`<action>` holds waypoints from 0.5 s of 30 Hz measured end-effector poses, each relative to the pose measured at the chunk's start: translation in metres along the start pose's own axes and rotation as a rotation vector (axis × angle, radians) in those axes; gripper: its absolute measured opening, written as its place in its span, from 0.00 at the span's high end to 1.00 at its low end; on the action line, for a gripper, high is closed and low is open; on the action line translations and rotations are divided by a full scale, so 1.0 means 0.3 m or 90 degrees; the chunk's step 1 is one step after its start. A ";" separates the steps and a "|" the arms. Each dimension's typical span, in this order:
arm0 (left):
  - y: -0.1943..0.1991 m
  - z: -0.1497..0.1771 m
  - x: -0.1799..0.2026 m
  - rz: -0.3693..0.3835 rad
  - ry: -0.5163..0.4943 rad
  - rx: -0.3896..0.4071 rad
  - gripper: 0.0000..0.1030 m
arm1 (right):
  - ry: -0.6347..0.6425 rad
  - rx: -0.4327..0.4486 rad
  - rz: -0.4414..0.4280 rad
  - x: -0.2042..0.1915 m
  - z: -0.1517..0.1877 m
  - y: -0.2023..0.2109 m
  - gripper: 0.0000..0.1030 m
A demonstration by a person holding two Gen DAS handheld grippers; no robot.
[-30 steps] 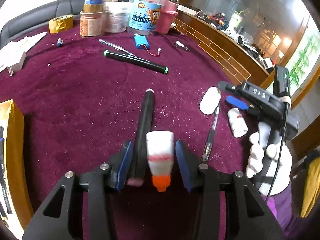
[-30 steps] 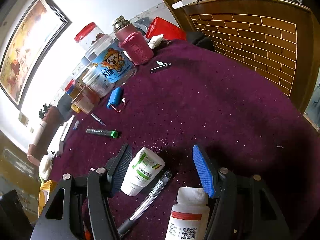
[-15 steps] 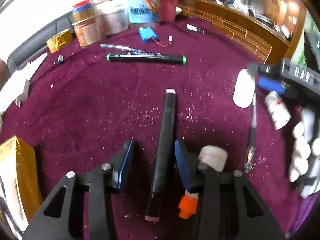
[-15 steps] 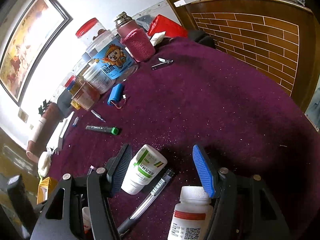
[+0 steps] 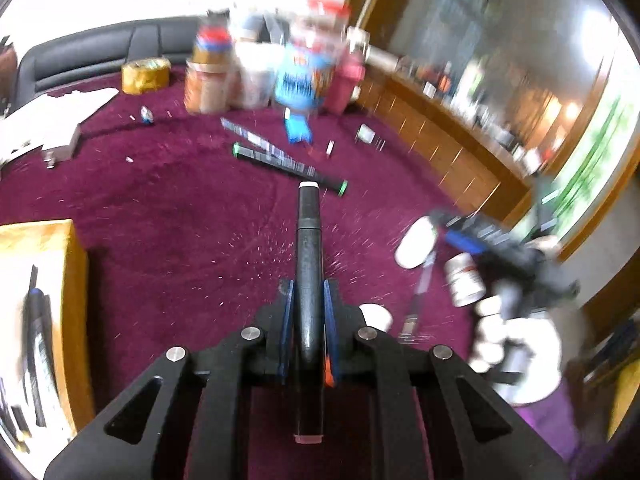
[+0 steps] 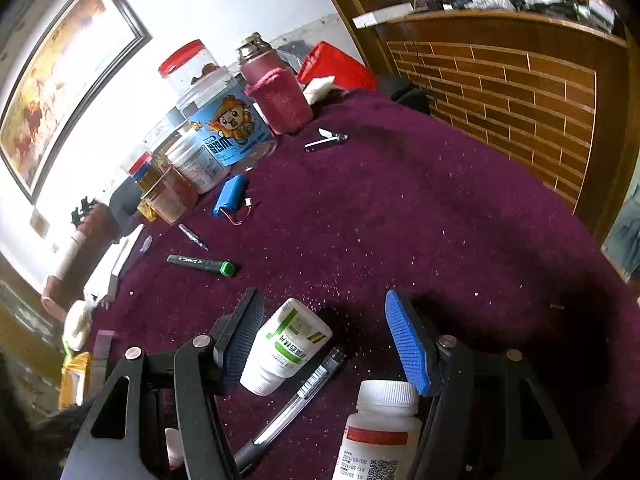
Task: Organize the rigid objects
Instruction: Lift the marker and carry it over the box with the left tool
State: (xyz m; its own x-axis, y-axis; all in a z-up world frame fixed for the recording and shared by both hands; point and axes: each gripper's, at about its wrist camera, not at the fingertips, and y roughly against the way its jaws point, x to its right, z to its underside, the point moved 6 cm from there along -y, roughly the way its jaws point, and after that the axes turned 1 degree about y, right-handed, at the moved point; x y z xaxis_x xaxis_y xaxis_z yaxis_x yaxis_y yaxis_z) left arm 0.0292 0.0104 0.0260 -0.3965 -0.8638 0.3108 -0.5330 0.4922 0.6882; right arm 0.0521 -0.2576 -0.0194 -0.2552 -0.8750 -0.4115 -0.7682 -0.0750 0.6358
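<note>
My left gripper [image 5: 307,292] is shut on a black marker [image 5: 308,256] that points forward, lifted above the purple cloth. The small white bottle with an orange cap [image 5: 376,316] lies just to its right, mostly hidden. My right gripper [image 6: 324,336] is open and low over the cloth, with a green-labelled white bottle [image 6: 286,346] lying between its fingers by the left one. A clear pen [image 6: 296,396] and a red-labelled white bottle [image 6: 380,428] lie just below. A green-capped marker [image 6: 202,263] lies further off.
Jars, a blue-labelled tub [image 6: 228,128] and a pink flask [image 6: 276,92] stand at the back. A blue battery pack [image 6: 228,200] and a metal clip [image 6: 326,141] lie on the cloth. A yellow box [image 5: 36,320] with pens sits at the left. A brick-pattern wooden wall [image 6: 500,88] borders the right.
My left gripper has shifted from the orange-capped bottle to the black marker, closed on it and lifted it. The right gripper has hardly moved and stays open.
</note>
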 end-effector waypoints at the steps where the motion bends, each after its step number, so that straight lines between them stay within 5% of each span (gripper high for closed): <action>1: 0.038 -0.001 -0.007 0.013 0.010 0.015 0.89 | 0.009 0.002 0.004 -0.007 0.002 0.000 0.44; 8: 0.384 0.055 -0.176 0.049 0.095 0.129 0.88 | 0.054 0.050 0.043 -0.049 -0.007 0.050 0.44; 11: 0.479 0.129 -0.334 -0.015 0.145 0.143 0.88 | 0.060 0.038 0.010 -0.122 0.034 0.115 0.43; 15: 0.522 0.232 -0.532 -0.107 0.219 0.134 0.88 | 0.068 -0.066 -0.077 -0.252 0.161 0.117 0.43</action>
State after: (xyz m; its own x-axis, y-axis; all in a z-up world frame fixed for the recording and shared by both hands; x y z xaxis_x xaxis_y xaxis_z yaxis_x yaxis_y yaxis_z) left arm -0.0431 0.2327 0.0384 -0.0375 -0.9017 0.4308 -0.7234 0.3219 0.6107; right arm 0.0159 -0.1711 0.0025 -0.0959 -0.9021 -0.4207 -0.7235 -0.2271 0.6519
